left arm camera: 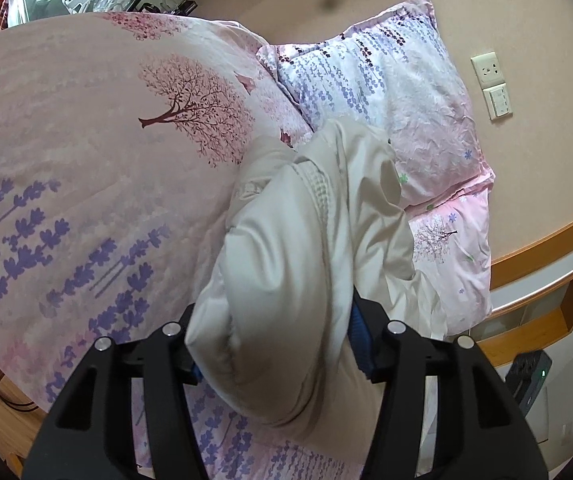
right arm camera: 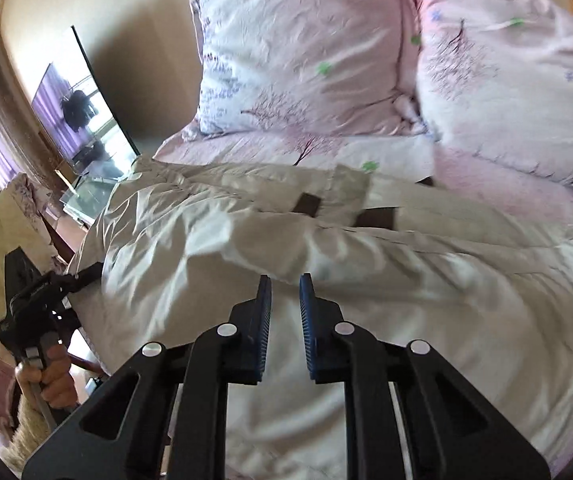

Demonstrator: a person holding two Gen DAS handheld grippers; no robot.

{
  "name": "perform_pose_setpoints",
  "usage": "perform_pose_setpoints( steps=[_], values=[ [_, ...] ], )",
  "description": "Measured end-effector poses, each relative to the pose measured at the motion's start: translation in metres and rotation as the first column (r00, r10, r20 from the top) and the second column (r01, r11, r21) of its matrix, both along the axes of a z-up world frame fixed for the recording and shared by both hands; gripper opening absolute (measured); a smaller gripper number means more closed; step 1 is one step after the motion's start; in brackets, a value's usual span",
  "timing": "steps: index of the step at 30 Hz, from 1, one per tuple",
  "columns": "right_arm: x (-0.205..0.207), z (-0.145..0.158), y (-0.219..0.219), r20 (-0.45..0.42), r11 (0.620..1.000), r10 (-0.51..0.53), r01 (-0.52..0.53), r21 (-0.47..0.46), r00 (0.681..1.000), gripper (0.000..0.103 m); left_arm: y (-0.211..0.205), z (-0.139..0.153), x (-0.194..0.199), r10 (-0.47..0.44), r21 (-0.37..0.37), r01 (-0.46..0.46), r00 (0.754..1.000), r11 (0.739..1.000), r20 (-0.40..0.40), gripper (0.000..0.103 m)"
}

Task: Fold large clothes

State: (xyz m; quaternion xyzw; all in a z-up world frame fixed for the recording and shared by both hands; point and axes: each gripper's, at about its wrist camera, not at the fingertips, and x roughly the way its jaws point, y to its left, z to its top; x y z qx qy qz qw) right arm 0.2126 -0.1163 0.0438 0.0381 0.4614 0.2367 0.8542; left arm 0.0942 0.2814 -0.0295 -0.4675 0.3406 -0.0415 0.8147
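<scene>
A large cream padded jacket (right arm camera: 326, 280) lies spread across the bed, with dark tabs near its front edge. In the left wrist view my left gripper (left arm camera: 278, 344) is shut on a thick bunched fold of the same jacket (left arm camera: 286, 260), held up above the bed. In the right wrist view my right gripper (right arm camera: 285, 280) hovers just over the jacket with its jaws slightly apart and nothing between them. The left gripper (right arm camera: 34, 300) shows at the jacket's left edge, held by a hand.
The bed has a pink floral duvet (left arm camera: 86, 160) and two floral pillows (right arm camera: 306, 48) against the beige wall (left arm camera: 506, 8). A wooden bedside shelf (left arm camera: 546, 280) stands at the right. A dark-framed mirror (right arm camera: 82, 112) leans at the left.
</scene>
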Motion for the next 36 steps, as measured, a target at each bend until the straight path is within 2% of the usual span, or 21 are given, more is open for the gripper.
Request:
perform_pose_setpoints(
  steps=[6, 13, 19, 25, 30, 36],
  values=[
    [0.010, -0.015, 0.019, -0.037, 0.999, 0.001, -0.003, -0.053, 0.999, 0.015, 0.004, -0.004, 0.002, 0.000, -0.010, 0.000, 1.000, 1.000, 0.001, 0.054],
    [0.030, -0.048, 0.031, -0.144, 0.994, 0.006, -0.021, -0.105, 0.990, 0.015, 0.003, -0.005, 0.002, -0.002, -0.014, 0.002, 1.000, 1.000, 0.017, 0.054],
    [0.036, -0.055, 0.037, -0.170, 0.989, 0.019, -0.043, -0.142, 0.985, 0.015, -0.002, 0.007, 0.004, -0.024, 0.032, 0.022, 0.998, 0.999, 0.051, 0.046],
    [0.045, -0.064, 0.040, -0.212, 0.987, 0.021, -0.054, -0.152, 0.977, 0.015, -0.014, 0.033, 0.006, -0.065, 0.088, 0.053, 0.989, 0.995, 0.133, 0.039],
    [0.053, -0.070, 0.041, -0.246, 0.986, 0.022, -0.062, -0.155, 0.969, 0.015, -0.036, 0.068, 0.006, -0.140, 0.168, 0.101, 0.961, 0.981, 0.238, 0.039],
    [0.062, -0.075, 0.038, -0.292, 0.990, 0.020, -0.060, -0.127, 0.956, 0.014, -0.075, 0.108, 0.003, -0.256, 0.286, 0.160, 0.905, 0.945, 0.340, 0.039]
  ],
)
